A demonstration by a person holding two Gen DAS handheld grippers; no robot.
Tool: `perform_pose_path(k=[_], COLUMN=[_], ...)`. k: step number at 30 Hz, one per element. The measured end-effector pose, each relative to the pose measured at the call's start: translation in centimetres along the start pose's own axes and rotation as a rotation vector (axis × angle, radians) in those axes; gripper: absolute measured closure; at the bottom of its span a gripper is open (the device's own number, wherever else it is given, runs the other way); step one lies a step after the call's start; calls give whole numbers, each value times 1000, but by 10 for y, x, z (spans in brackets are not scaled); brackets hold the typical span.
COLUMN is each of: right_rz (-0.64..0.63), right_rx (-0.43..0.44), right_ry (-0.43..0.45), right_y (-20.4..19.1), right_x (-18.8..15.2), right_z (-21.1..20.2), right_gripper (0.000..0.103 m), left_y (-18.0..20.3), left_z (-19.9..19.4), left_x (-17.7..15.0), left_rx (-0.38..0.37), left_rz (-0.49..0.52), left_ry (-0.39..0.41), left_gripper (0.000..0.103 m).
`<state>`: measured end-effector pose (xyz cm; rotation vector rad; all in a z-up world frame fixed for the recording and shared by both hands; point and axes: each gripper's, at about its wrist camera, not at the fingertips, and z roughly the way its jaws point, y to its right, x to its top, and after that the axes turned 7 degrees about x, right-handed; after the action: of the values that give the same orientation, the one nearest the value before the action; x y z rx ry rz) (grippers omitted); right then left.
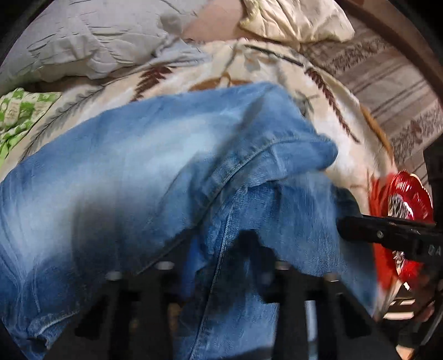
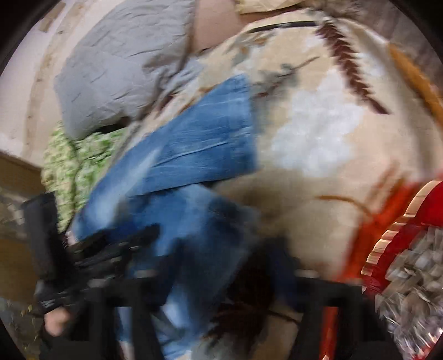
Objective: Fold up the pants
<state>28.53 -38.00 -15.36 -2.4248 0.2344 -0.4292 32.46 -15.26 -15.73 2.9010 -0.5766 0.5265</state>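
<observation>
Faded blue jeans (image 1: 155, 171) lie on a leaf-patterned bedspread (image 1: 249, 66) and fill the left wrist view. Denim drapes over my left gripper (image 1: 221, 265) and hides its fingertips; it seems shut on the cloth. My right gripper (image 1: 360, 229) comes in from the right with its tip at the jeans' edge. In the blurred right wrist view the jeans (image 2: 193, 149) run from lower left to centre, and denim lies between my right gripper's fingers (image 2: 216, 282). The left gripper (image 2: 121, 246) shows at lower left against the jeans.
A grey pillow (image 1: 91, 41) and a cream pillow (image 1: 293, 19) lie at the bed's head. A green checked cloth (image 1: 19, 110) sits at left. A red patterned cushion (image 1: 401, 210) lies at right, also in the right wrist view (image 2: 409, 249).
</observation>
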Motion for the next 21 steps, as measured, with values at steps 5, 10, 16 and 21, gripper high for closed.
perform_pose_path(k=[5, 10, 16, 21], right_rz=[-108, -143, -143, -94], right_rx=[-25, 18, -23, -113], right_ry=[24, 125, 247, 203], right_y=[-21, -35, -30, -2], right_x=[-7, -31, -84, -108], right_z=[-7, -65, -134, -126], right_gripper=[93, 95, 96, 96], left_y=[0, 32, 80, 101], left_z=[-26, -65, -59, -50], left_x=[-3, 0, 11, 5], left_rx=[-70, -161, -182, -171], left_rz=[26, 125, 194, 236], left_ry=[53, 106, 101, 79], left_gripper=[100, 103, 103, 103])
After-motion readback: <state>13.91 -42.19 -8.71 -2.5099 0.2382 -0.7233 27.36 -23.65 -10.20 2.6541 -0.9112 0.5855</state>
